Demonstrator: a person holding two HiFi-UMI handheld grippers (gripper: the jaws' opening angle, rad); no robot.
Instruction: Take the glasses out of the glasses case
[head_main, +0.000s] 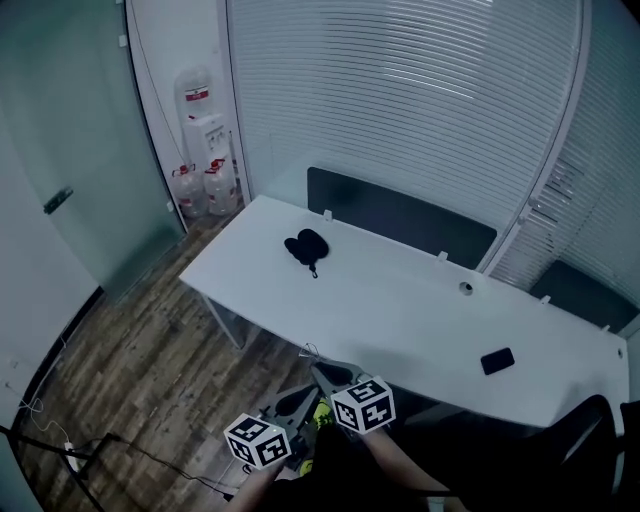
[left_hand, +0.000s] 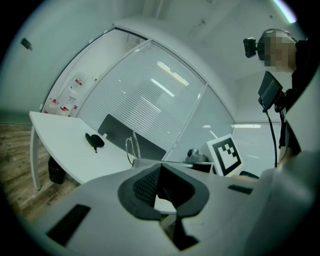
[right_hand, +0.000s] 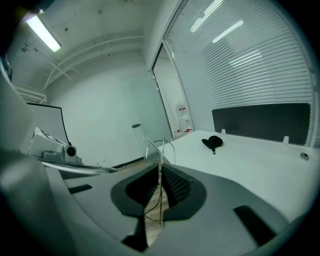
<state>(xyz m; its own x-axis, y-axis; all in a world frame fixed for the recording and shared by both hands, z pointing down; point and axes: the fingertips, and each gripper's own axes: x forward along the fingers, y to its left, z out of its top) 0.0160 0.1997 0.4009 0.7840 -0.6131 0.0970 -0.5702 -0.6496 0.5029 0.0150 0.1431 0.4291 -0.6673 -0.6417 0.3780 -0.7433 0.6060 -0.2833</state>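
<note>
Glasses (right_hand: 161, 150) are out of the case and up in the air just off the near edge of the desk, thin wire frame with clear lenses, pinched in the right gripper (right_hand: 160, 172). In the right gripper view its pads are clamped on a skinny wire bit of the frame that runs straight up between them, with the lenses poking up past the tips. Biggest thing in the room is the wall of white blinds (head_main: 400, 100), with a wood floor (head_main: 130, 370) below it. Next comes the long white desk (head_main: 400, 310), which has a dark panel (head_main: 400, 220) standing along its far edge. A water dispenser (head_main: 210, 150) sits in the corner of the room past the desk's left end, with a couple of bottles (head_main: 205, 185) on the floor at its foot. The left gripper (left_hand: 160, 167) is right beside the other one, also off the near edge. Its pads meet at the tips, and honestly I can't make out anything caught between them. One lens does show just beyond its left jaw. The black glasses case (head_main: 306, 246) lies on the desk near the far left corner, well apart from both grippers, with a little cord hanging off it. A small flat black thing (head_main: 497, 360), looks like a phone, lies by the near edge toward the right end. A round cable grommet (head_main: 466, 288) sits close to the far edge.
</note>
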